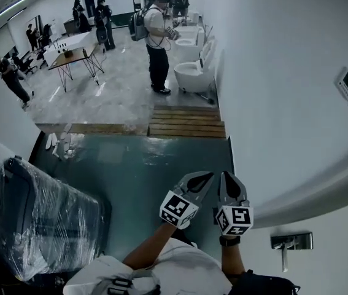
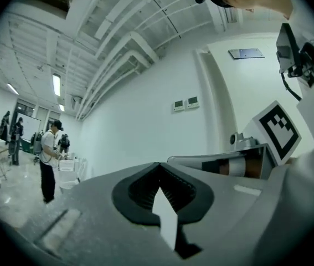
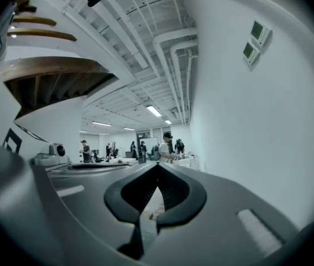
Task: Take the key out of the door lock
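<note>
**A:** How are the arms held?

**B:** Two bare forearms (image 1: 146, 251) rise from the bottom of the head view. They hold the left gripper (image 1: 205, 177) and the right gripper (image 1: 226, 177) side by side, tips pointing forward over a teal floor (image 1: 161, 165).

**A:** And the fingers (image 2: 129, 195)?

**B:** Both pairs are clenched together, with nothing between them.

**A:** Where is the key?

**B:** A metal lock plate (image 1: 291, 240) sits on the white door (image 1: 321, 269), right of the right gripper and lower, apart from it. A slim pale piece (image 1: 284, 260) hangs beneath the plate. I cannot tell whether that is the key.
</note>
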Demonstrator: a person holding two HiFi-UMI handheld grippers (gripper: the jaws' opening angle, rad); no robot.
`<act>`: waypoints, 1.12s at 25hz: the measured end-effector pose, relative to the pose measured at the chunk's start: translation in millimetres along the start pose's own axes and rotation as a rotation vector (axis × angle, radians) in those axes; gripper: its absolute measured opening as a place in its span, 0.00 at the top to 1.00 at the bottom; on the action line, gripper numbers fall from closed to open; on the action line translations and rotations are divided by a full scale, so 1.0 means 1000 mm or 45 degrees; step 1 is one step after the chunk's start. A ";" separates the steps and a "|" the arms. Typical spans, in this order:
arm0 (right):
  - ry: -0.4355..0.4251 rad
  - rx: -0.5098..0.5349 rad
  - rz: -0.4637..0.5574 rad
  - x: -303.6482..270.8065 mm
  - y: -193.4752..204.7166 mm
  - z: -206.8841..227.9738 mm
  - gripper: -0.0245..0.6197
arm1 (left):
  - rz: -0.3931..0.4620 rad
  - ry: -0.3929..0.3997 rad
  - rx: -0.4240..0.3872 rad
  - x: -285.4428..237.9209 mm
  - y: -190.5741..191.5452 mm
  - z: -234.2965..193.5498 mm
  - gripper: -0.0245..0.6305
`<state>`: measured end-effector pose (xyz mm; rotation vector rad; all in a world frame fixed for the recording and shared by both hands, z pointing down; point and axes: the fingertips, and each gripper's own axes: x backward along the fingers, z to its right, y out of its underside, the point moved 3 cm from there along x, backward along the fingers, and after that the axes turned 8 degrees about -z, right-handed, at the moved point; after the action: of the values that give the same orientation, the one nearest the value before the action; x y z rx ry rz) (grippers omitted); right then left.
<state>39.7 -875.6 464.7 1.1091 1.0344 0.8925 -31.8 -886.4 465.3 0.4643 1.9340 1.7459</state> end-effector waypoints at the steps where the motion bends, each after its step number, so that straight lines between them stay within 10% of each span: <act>1: 0.061 -0.006 -0.001 -0.003 -0.002 0.017 0.96 | -0.007 0.056 -0.005 -0.021 -0.001 -0.003 0.96; 11: 0.619 -0.148 0.074 0.014 -0.035 0.135 0.96 | -0.018 0.657 -0.082 -0.170 -0.043 0.024 0.96; 20: 1.345 -0.259 0.121 0.185 -0.010 0.174 0.96 | -0.085 1.364 -0.122 -0.197 -0.026 0.207 0.96; 25: 1.574 -0.292 0.144 0.263 0.002 0.168 0.96 | -0.071 1.516 -0.176 -0.196 -0.024 0.284 0.96; 28: 1.691 -0.350 0.149 0.298 0.017 0.156 0.96 | -0.111 1.607 -0.261 -0.194 -0.013 0.321 0.74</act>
<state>272.9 -633.8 440.9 0.2198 1.8097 1.8823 309.8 -730.8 457.7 -1.0399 2.3405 2.3858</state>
